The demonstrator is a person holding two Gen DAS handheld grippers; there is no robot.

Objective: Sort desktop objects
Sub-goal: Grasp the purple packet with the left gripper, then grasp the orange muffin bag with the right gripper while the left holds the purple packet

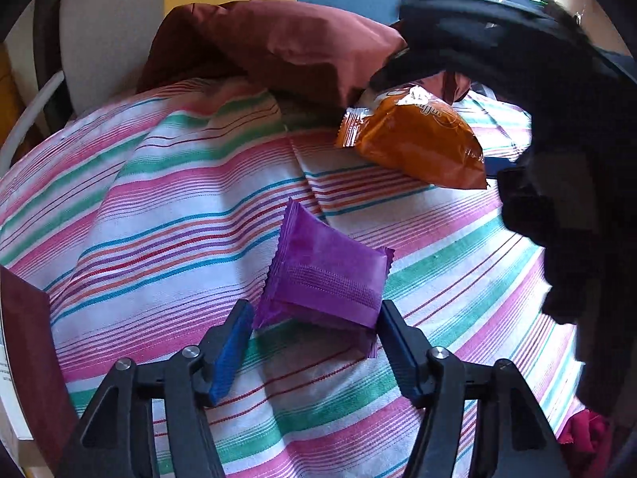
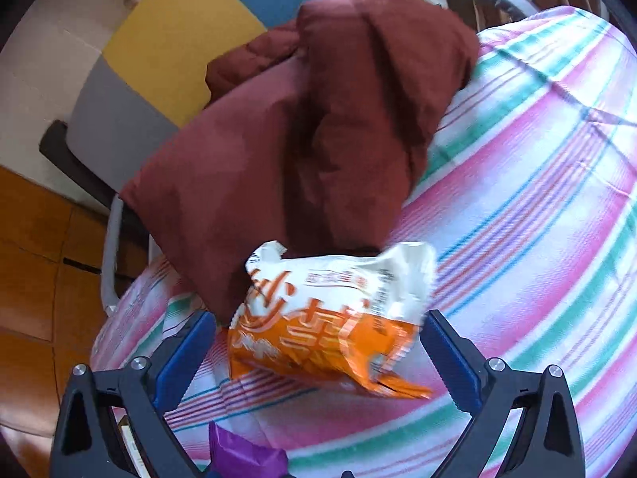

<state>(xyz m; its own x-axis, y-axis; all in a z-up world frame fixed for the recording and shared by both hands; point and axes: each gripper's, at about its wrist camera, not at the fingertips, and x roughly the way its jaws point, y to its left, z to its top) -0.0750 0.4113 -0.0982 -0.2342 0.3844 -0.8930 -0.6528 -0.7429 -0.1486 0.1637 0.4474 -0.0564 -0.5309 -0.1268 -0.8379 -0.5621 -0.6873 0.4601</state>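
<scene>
A purple sealed packet (image 1: 326, 275) lies on the striped cloth (image 1: 159, 199) between the fingertips of my left gripper (image 1: 315, 304). The blue pads (image 1: 229, 354) stand right at its two near corners, and the packet is not squeezed. Farther back lies an orange and white snack bag (image 1: 418, 139), with the dark, blurred right gripper (image 1: 477, 32) over it. In the right wrist view that snack bag (image 2: 330, 318) sits between the wide-open fingers of my right gripper (image 2: 320, 315), with a gap on each side. A corner of the purple packet (image 2: 243, 458) shows at the bottom edge.
A maroon padded garment (image 2: 318, 139) is heaped at the back of the cloth, just behind the snack bag. A dark red box (image 1: 24, 342) stands at the left edge. Beyond are a chair with yellow, grey and blue panels (image 2: 171, 40) and a wooden floor (image 2: 32, 259).
</scene>
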